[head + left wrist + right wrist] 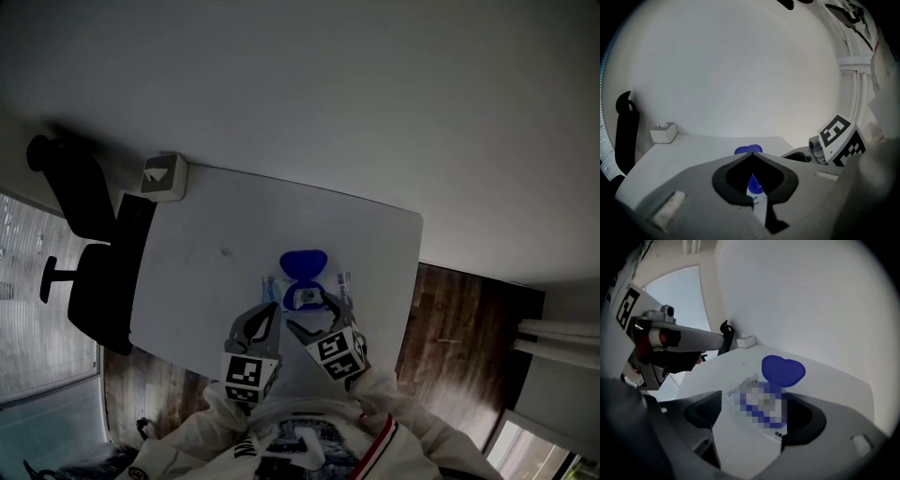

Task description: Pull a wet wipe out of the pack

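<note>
Your right claw [759, 414] is spread wide over the wipes pack [302, 296], lid open, on the tabletop [211, 267]; left claw [751, 155] closed beside it.

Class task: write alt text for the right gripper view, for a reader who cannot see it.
The right gripper, jaws open, frames a wet wipe pack lying flat on a white table, with its blue lid flipped open. The left gripper shows at upper left.
</note>
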Tool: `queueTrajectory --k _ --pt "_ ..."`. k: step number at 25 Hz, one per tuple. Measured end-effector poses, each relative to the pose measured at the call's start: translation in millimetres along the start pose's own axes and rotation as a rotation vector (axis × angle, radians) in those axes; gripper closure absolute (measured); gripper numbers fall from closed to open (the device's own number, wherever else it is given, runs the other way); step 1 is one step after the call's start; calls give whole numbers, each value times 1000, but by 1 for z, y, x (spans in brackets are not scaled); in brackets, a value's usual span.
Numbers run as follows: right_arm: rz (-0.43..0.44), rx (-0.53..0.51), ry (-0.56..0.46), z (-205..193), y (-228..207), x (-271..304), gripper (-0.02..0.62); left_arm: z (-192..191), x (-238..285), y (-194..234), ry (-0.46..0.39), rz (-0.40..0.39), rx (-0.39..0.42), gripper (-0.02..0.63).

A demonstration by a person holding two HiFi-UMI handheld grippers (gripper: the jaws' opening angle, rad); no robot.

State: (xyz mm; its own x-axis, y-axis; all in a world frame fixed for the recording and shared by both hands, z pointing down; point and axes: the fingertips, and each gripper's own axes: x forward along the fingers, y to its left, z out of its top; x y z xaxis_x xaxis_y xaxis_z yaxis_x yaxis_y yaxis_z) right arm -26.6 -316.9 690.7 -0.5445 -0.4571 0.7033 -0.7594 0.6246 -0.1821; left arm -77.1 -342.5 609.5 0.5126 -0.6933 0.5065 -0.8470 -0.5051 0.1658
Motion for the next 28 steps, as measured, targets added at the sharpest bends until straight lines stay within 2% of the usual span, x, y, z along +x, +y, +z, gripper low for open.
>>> queueTrajectory --k 6,10,14,19,23,28 --pt "13 -37 19 -8 4 19 105 -8 -3 4 17 12 -7 603" --pt "0 -67 53 -13 0 26 101 -10 -5 9 24 20 -13 603" --pt "-5 -93 84 -17 -1 33 167 -14 -6 12 33 25 -20 603" --pt "-60 -142 87 -13 -7 39 268 -14 -6 16 37 40 -8 603" --pt "-66 -160 96 -14 -6 42 303 -12 -8 18 31 50 -5 603" --pt "-64 -172 96 -15 1 39 378 -13 -9 19 34 56 5 603"
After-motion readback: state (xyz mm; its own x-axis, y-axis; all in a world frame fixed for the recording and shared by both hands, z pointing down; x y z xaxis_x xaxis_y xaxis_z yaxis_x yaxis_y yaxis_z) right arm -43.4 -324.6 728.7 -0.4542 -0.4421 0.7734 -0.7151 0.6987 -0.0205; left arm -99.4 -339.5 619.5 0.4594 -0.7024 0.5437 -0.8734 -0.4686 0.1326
